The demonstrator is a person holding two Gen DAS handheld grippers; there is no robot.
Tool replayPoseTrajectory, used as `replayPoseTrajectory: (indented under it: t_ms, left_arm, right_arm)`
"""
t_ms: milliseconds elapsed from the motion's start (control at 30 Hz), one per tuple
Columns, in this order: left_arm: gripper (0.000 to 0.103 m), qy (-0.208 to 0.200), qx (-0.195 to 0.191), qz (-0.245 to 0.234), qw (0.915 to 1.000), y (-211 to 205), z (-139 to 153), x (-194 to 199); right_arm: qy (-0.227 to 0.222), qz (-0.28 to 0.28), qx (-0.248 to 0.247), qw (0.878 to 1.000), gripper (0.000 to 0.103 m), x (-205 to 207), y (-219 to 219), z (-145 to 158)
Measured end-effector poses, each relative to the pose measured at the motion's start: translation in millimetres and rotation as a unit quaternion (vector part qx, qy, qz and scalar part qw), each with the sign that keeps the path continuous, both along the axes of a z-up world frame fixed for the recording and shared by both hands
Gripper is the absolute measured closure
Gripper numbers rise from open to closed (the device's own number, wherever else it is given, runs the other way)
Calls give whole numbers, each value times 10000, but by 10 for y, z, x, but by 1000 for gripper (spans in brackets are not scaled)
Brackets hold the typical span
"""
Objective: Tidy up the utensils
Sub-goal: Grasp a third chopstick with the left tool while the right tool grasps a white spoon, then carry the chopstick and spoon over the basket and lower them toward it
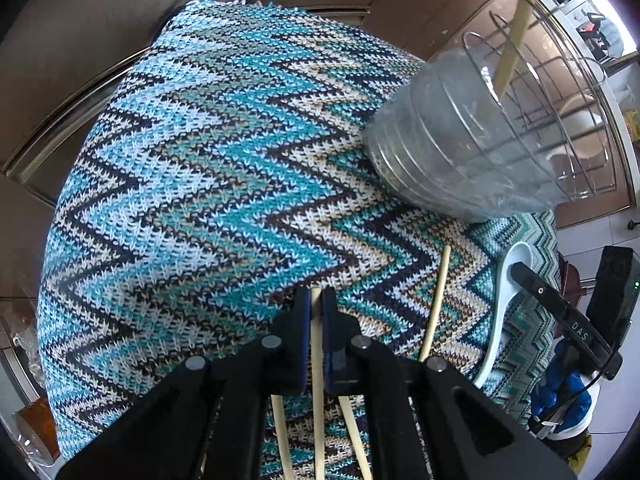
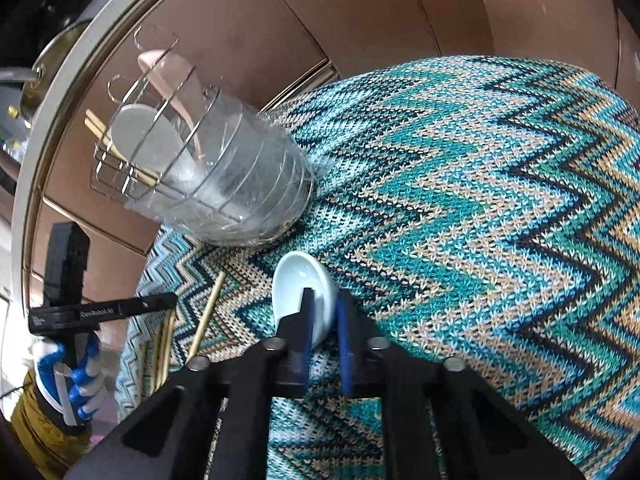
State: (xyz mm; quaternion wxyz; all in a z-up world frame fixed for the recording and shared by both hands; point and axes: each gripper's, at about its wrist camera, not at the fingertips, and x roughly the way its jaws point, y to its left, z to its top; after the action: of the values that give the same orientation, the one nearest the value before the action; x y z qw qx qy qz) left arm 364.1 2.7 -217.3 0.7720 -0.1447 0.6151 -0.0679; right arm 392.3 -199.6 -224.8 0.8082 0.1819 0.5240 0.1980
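Note:
My left gripper [image 1: 317, 294] points down at the zigzag knitted cloth [image 1: 180, 200] and is shut on one bamboo chopstick [image 1: 317, 344]. Two more chopsticks [image 1: 352, 428] lie under its body, and another chopstick [image 1: 437, 300] lies to the right. My right gripper [image 2: 325, 294] is shut on a white ceramic spoon [image 2: 296, 280] that rests on the cloth [image 2: 480, 240]. In the left wrist view the spoon [image 1: 498, 320] shows at the right with the right gripper [image 1: 518, 270] on its bowl. From the right wrist camera, the left gripper [image 2: 170, 302] is over the chopsticks [image 2: 164, 340].
A clear plastic tub [image 2: 240, 192] with a wire rack [image 2: 132, 148] stands at the cloth's far edge. It holds a white spoon, a pink spoon and chopsticks [image 1: 516, 32]. Brown cabinet doors [image 2: 260, 40] stand behind. A gloved hand [image 2: 68, 372] holds the left gripper.

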Motion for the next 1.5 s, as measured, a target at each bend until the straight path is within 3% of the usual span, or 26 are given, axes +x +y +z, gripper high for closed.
replayPoseTrajectory:
  t_ms: [333, 633, 833, 1133, 1300, 1500]
  left_arm:
    - [98, -523, -118, 59, 9985, -33, 288, -178]
    - [98, -1279, -260, 17, 9914, 44, 929, -560]
    - [98, -1917, -359, -43, 9808, 114, 1429, -947]
    - [98, -2964, -530, -36, 9536, 160, 2171, -1419]
    - [98, -3574, -567, -14, 9322, 89, 2576, -1363]
    - [98, -4252, -501, 169, 9036, -51, 2981, -990]
  right_arm:
    - [-702, -135, -434, 9965, 97, -413, -14, 448]
    - [-1370, -282, -746, 9873, 97, -967, -4, 1066]
    - [-1812, -317, -944, 9784, 97, -1363, 81, 1502]
    - [-2466, -411, -1186, 9610, 97, -1827, 269, 2095]
    - [-2851, -494, -1293, 9485, 97, -1803, 334, 2381]
    - [-3332, -657, -1330, 9311, 97, -1515, 400, 2617]
